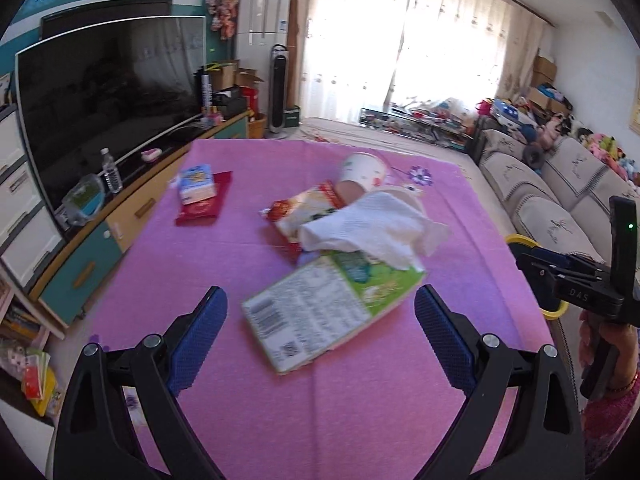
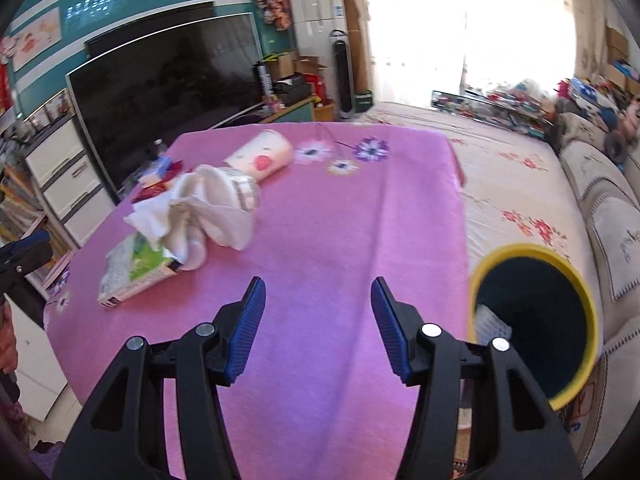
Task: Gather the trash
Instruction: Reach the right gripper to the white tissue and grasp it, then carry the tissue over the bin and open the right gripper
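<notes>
Left gripper [image 1: 320, 320] spread wide over flat green-and-white carton [image 1: 328, 308], right gripper [image 2: 318, 316] released above pink cloth surface [image 2: 340, 240], beside yellow-rimmed bin [image 2: 532, 320].

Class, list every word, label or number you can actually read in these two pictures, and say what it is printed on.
"DAS": on the black body of the right gripper, seen from the left wrist view.
Green-and-white box: printed text panel and barcode, too blurred to read.
Blue carton, red packet, snack bag, paper cup: print unreadable.

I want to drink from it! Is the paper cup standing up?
No, tipped over. The paper cup lies on its side on the pink tablecloth.
</notes>
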A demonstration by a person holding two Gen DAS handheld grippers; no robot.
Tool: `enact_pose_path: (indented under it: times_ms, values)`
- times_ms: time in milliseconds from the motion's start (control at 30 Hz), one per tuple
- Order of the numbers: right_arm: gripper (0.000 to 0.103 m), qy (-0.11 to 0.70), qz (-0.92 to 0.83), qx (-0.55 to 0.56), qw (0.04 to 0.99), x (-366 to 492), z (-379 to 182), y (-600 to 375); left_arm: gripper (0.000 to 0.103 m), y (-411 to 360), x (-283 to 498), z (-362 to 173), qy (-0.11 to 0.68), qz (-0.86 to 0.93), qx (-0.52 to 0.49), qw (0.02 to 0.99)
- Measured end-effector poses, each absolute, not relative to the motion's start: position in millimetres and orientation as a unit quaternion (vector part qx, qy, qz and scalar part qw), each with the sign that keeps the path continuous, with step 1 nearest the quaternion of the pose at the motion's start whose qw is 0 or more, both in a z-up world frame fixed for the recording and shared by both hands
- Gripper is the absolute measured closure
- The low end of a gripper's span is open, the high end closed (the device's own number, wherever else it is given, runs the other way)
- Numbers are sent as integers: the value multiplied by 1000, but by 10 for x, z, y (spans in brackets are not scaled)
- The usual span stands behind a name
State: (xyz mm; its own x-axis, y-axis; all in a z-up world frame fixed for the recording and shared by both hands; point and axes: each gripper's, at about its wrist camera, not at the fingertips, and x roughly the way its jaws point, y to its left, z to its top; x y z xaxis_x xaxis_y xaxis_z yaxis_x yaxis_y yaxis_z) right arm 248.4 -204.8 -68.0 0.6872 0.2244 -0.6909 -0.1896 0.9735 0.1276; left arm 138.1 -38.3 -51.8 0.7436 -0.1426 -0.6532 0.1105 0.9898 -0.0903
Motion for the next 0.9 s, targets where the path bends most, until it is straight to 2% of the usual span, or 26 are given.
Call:
enact_pose_path:
  times_ms: [67,200,400,433,500,533,700,900]
  values:
    - [51,373,147,7,916,2605,-579,-1722,10,-73,1339,-524,348,-45,-33,936]
    - [58,366,205,-9,908,2859,-435,-1186,9,359,1250,-556,340,-18,-62,938]
    - [67,399,194,-25,896,3266,-577,-788,8,629,1162,-663,345,-18,-90,934]
    - [71,405,195,-22,893,3327,-602,-773,8,586,1135,-668,346,-20,-94,933]
    - [88,415,196,-17,888,3397,-652,-758,8,580,1142,-705,348,-24,-99,932]
    - [101,418,197,-21,887,3412,-660,-733,8,581,1142,-720,349,-24,-99,931]
    - [101,391,202,-33,897,3284,-444,-673,8,531,1158,-776,355,-26,-103,929]
    - [101,339,215,-28,915,3136,94,-718,8,463,1191,-796,359,-28,-102,928]
